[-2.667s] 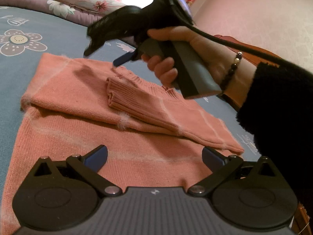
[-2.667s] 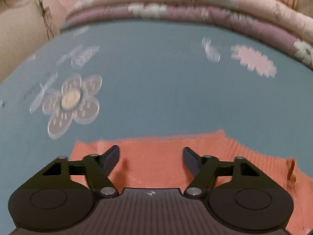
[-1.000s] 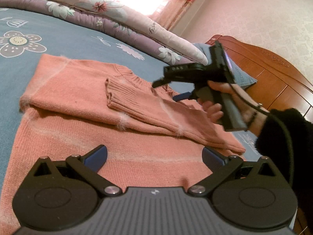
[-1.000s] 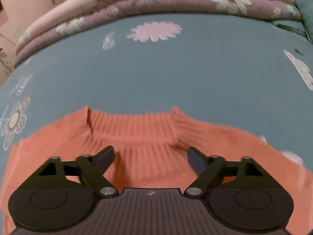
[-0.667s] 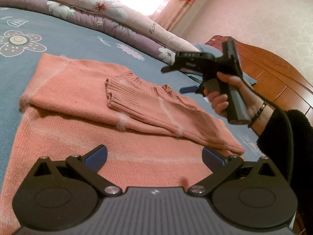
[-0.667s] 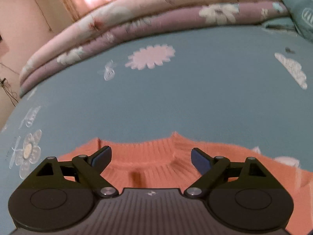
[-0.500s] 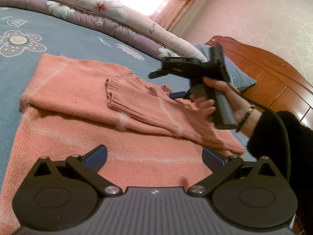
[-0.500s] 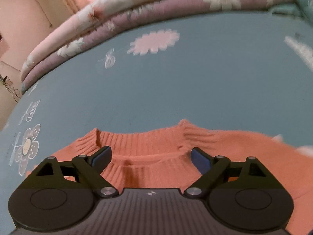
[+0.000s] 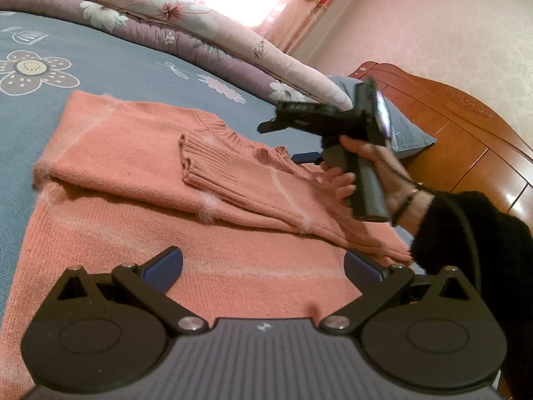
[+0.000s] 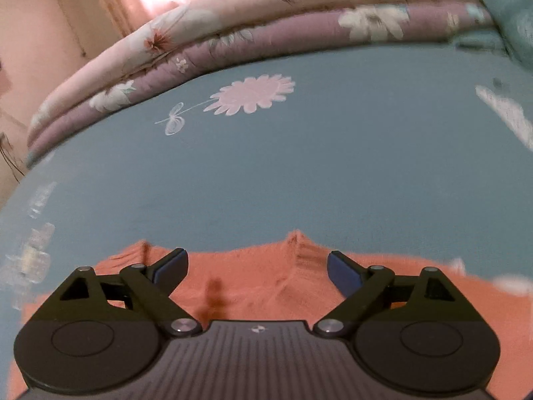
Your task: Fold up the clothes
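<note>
Left gripper point(image 9: 263, 266) hovers low over the hem, jaws spread wide, nothing in them. Right gripper point(image 10: 256, 266) has its jaws gaping and empty too, poised above the ribbed collar point(image 10: 299, 250). The salmon knit sweater point(image 9: 140, 206) lies on the blue flowered bed sheet point(image 9: 100, 66), both sleeves folded across its body.

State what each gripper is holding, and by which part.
Nothing. The left gripper and right gripper are both open above the sweater.
</note>
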A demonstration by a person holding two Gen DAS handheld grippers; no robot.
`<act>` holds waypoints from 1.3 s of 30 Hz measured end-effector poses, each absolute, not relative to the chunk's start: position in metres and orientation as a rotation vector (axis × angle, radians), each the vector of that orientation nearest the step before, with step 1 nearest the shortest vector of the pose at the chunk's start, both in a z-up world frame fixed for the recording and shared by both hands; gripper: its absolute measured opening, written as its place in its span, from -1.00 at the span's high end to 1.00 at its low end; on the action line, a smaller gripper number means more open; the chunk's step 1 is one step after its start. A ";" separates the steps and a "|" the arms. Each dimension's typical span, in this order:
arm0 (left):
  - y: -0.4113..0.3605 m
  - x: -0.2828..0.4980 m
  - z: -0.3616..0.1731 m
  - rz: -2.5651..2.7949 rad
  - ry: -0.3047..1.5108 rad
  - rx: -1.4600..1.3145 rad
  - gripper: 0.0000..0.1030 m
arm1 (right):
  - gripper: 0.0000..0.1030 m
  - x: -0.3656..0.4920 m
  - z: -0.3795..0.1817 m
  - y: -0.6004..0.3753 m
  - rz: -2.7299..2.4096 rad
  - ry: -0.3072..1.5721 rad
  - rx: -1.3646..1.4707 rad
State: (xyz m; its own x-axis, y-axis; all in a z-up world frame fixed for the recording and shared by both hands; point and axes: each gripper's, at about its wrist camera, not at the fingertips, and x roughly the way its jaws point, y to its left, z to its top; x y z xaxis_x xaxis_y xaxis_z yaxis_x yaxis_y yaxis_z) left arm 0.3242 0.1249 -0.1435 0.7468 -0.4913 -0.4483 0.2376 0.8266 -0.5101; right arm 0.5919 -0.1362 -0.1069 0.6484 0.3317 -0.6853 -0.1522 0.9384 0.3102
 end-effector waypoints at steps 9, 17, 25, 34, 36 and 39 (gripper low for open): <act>0.125 0.324 -0.144 -0.415 0.605 -0.449 -0.99 | -0.84 0.572 -0.075 -0.162 0.338 0.779 0.257; 0.124 0.324 -0.144 -0.413 0.605 -0.447 -0.99 | -0.84 0.564 -0.079 -0.187 0.311 0.803 0.245; 0.124 0.325 -0.144 -0.413 0.604 -0.450 -0.99 | -0.87 0.570 -0.088 -0.203 0.265 0.781 0.262; 0.124 0.324 -0.144 -0.412 0.604 -0.448 -0.99 | -0.90 0.571 -0.118 -0.219 0.216 0.829 0.163; 0.124 0.324 -0.144 -0.412 0.604 -0.448 -0.99 | -0.90 0.575 -0.119 -0.215 0.155 0.811 0.097; 0.124 0.324 -0.144 -0.412 0.603 -0.450 -0.99 | -0.89 0.577 -0.112 -0.224 0.107 0.817 0.160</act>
